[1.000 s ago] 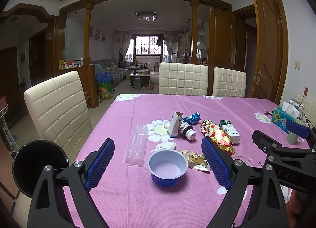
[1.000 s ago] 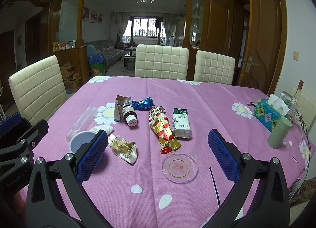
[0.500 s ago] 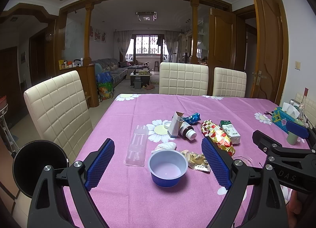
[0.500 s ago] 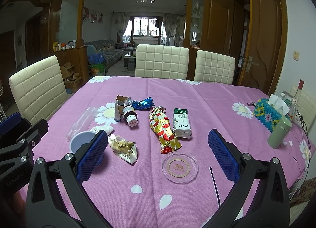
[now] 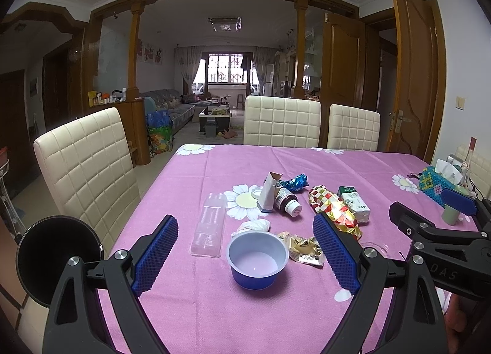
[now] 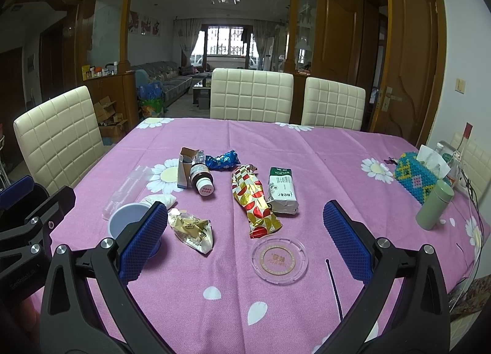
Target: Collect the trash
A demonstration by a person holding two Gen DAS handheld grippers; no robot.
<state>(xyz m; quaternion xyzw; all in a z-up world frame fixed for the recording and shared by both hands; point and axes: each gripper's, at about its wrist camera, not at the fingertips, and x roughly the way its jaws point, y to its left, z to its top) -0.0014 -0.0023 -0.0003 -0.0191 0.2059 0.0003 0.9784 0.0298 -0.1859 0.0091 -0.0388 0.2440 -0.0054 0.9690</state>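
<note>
Trash lies scattered on the purple tablecloth (image 6: 322, 151). A blue plastic cup (image 5: 257, 258) stands nearest, between the fingers of my open left gripper (image 5: 245, 252) but apart from them. Beside it lie a gold crumpled wrapper (image 6: 191, 228), a white tissue wad (image 5: 253, 226) and a clear plastic tray (image 5: 210, 225). Farther back are a red-gold foil wrapper (image 6: 256, 200), a white-green packet (image 6: 282, 189), a brown pill bottle (image 6: 202, 176), an open small carton (image 6: 184, 166) and a blue foil wrapper (image 6: 222, 160). My right gripper (image 6: 245, 243) hangs open and empty over the near table.
A glass ashtray (image 6: 279, 260) sits near the front edge. A green tumbler (image 6: 434, 203) and a beaded tissue box (image 6: 417, 173) stand at the right. Cream chairs (image 6: 251, 94) line the far and left sides. A black round object (image 5: 58, 258) sits at the left.
</note>
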